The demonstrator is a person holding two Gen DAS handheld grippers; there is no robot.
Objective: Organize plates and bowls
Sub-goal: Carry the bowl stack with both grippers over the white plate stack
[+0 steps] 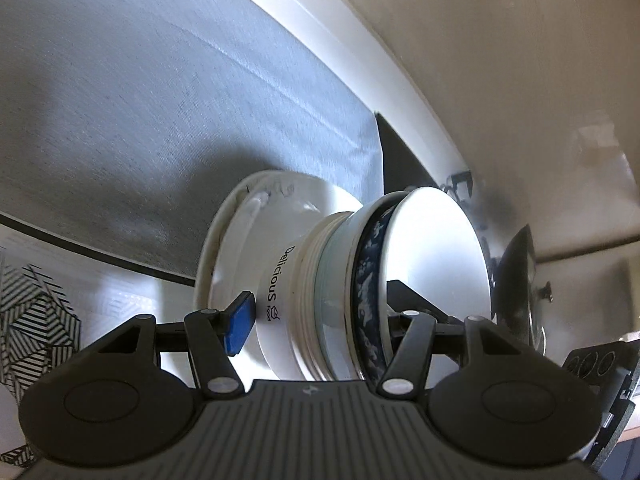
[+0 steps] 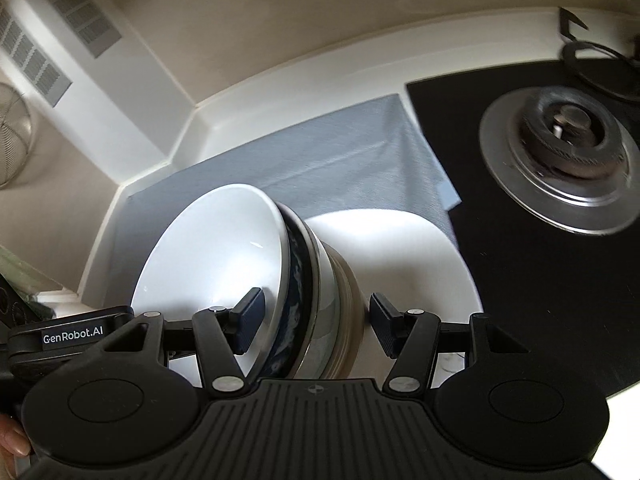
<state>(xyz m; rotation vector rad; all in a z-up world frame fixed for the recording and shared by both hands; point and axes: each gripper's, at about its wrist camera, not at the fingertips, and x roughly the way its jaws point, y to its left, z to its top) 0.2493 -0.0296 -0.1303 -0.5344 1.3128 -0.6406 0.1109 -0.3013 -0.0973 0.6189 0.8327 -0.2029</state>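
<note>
The bowls are stacked together on the white plate, next to the stove burner, with left tongs and right tongs spread wide around the stack, likely to steady it.

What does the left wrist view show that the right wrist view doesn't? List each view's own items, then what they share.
Only the left wrist view: the "Delicious Food" lettering on the bottom bowl and a striped black-and-white pattern at the left edge.

Only the right wrist view: the stove burner on the black cooktop, a wall vent and a wire strainer.

Both: the stack of nested bowls lying tilted over a white plate, on the grey mat. Each gripper's jaws straddle the stack.
</note>
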